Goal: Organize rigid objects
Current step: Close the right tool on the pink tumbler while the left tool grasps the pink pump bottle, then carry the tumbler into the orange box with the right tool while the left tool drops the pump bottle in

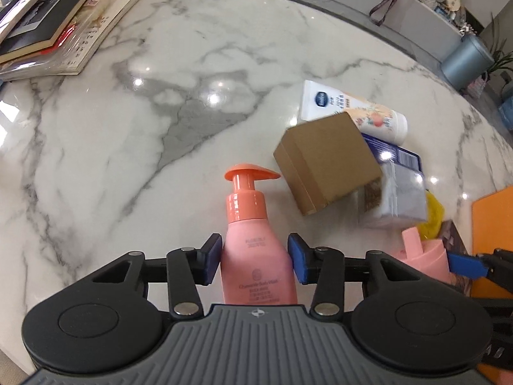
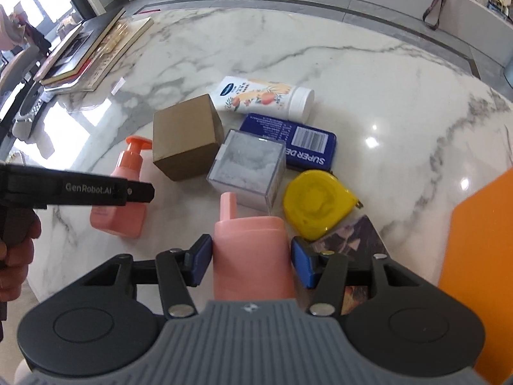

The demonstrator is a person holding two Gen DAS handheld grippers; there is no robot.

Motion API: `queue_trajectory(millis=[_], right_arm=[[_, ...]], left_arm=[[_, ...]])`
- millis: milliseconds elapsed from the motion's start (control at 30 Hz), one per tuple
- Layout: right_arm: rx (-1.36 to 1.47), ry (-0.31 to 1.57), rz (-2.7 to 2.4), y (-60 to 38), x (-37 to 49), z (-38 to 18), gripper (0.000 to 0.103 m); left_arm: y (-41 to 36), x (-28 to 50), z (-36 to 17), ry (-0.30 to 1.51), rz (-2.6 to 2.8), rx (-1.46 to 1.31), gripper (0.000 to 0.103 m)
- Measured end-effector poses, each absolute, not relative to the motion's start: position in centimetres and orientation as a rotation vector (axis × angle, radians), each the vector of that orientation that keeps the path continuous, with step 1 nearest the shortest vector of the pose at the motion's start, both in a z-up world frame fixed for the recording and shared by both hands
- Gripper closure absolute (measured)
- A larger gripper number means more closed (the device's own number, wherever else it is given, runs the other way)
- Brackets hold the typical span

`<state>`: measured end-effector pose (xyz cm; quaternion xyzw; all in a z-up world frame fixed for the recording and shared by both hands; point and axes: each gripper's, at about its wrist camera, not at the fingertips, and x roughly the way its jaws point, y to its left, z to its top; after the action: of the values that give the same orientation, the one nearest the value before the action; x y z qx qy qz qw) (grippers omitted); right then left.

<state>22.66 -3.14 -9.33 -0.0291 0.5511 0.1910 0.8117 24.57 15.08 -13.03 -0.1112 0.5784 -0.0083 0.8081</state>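
Towards the surface's (image 1: 134,122) left edge stands your pump bottle (image 1: 258,253), upright between the pads of the left hand-held gripper (image 1: 255,261). The left pad touches its wall; the right shows a thin gap, so I cannot tell whether it pinches yet. Smooth glossy plastic, stiff, probably moderately heavy if full and apt to slip: grip the flat-sided body where the pads stand, not the neck or the pump head.

Next, the cardboard box (image 2: 186,136): matte, square-edged, likely light.

Then the pink spouted bottle (image 2: 253,256), upright near the surface's near edge and bracketed by the right hand-held gripper (image 2: 253,261), pads against or nearly against its sides. Rounded shoulders and slick plastic; hold the wide body.

Behind it, a clear hard case (image 2: 248,168), a yellow tape measure (image 2: 312,208).
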Motion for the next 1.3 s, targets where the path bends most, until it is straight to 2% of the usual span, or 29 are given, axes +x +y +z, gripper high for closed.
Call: queue_trajectory(millis=[500,733,1033,1300], right_arm=[[0.044,1.104,0.429,-5.4,15.7,-6.2,0.048],[0.109,1.003,0.429,-8.3,11.2,-2.3,0.048],[0.191,0.838,0.283,-18.2,5.0,3.6,0.048],[0.270,0.879,0.089,-28.0,2.6,2.3,0.048]], left_arm=[[12.6,13.8,-8.2,1.016,-0.043,-0.244,0.053],[10.1,10.2,-3.8,0.920,-0.112,-0.253,0.054],[1.4,8.7,0.9,0.795,-0.361,-0.172,0.054],[-9.8,10.6,-0.5,0.802,-0.600,-0.022,0.054]])
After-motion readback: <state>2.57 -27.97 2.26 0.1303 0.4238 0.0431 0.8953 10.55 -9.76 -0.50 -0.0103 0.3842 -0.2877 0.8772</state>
